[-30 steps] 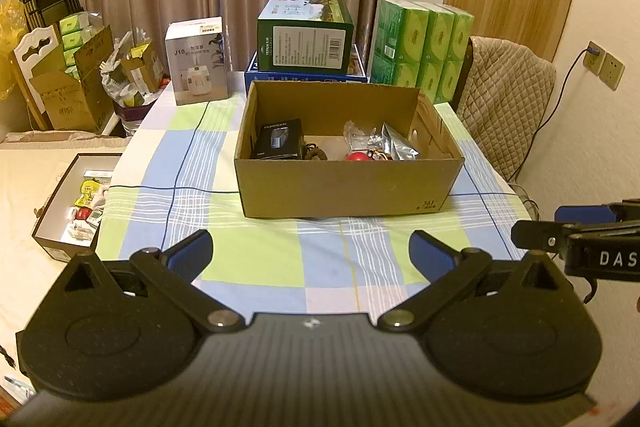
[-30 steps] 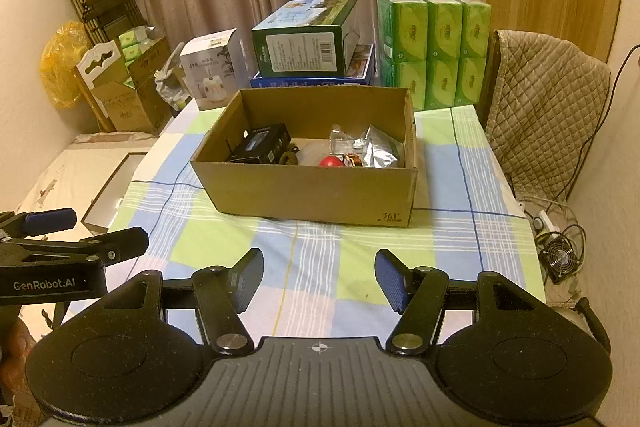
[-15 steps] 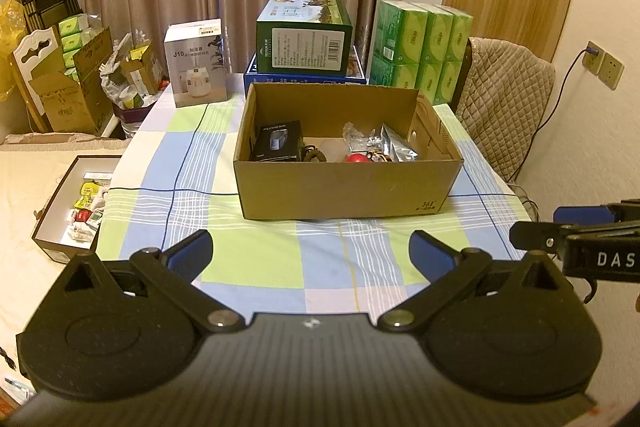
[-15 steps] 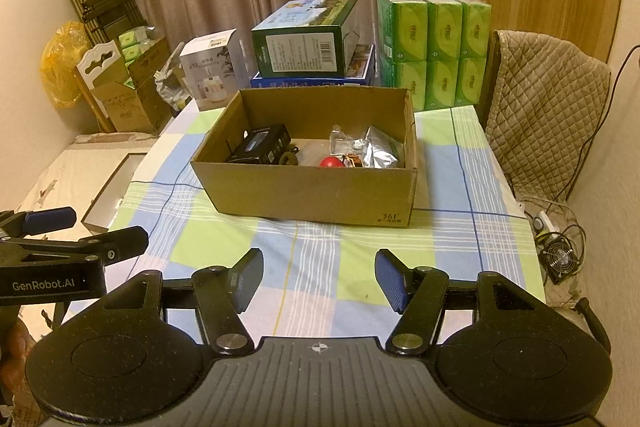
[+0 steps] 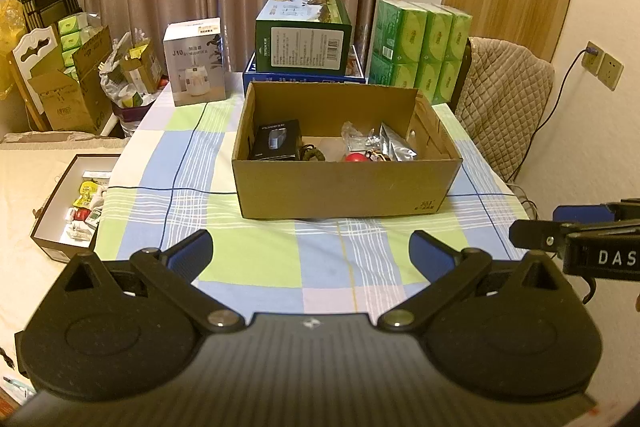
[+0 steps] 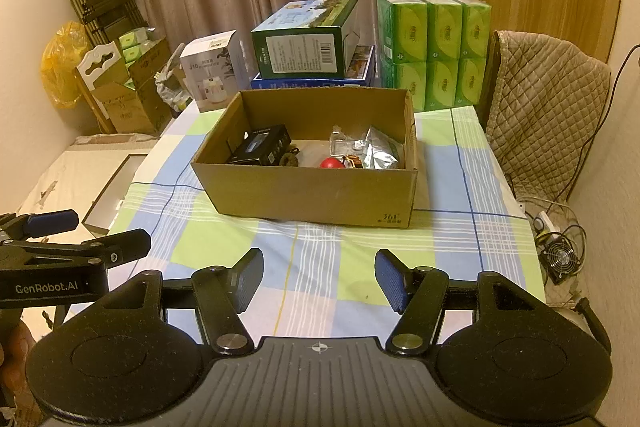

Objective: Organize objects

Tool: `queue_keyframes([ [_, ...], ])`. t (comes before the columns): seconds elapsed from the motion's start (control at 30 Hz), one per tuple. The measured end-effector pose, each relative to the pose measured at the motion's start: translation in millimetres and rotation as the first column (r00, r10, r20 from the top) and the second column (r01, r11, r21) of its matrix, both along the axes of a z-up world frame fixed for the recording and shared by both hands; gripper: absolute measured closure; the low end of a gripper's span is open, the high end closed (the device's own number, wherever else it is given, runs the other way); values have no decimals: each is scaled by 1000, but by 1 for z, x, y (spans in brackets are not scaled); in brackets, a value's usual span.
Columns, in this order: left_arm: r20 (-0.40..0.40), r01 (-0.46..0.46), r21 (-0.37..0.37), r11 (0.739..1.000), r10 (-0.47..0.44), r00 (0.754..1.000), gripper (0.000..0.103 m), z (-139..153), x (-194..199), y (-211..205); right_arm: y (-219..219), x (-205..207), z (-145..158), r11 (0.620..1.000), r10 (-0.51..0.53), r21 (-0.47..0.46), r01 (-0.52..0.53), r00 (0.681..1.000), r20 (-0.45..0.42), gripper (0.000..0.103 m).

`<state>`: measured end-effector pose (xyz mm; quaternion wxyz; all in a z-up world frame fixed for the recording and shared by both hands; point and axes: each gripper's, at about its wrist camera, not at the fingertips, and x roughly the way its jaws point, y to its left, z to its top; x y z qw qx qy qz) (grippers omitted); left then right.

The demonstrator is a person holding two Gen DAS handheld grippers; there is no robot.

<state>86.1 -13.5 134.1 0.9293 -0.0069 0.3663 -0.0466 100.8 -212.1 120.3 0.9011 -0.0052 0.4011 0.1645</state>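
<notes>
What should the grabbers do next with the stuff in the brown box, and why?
Probably move the right gripper forward over the cardboard box toward the red ball. Both it and the left gripper are open, empty and short of the box, and the ball lies exposed near the front wall, on the right gripper's side.

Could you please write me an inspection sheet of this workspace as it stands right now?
Surface: checked tablecloth covers the table.
Job's things: open cardboard box holds a black box, red ball and silver pouch.
Clutter: white carton, green box on a blue box, and green packs behind.
Grippers: left gripper and right gripper open, empty.
Cables: wall cord; floor fan wiring.
Surroundings: curtains, quilted chair.
</notes>
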Motion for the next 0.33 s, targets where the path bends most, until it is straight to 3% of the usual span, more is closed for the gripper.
queue_keyframes([
  [0.33, 39, -11, 21, 1000, 10, 999, 0, 2, -3, -2, 0, 0, 0, 1000, 1, -1, -1, 1000, 2, 44],
])
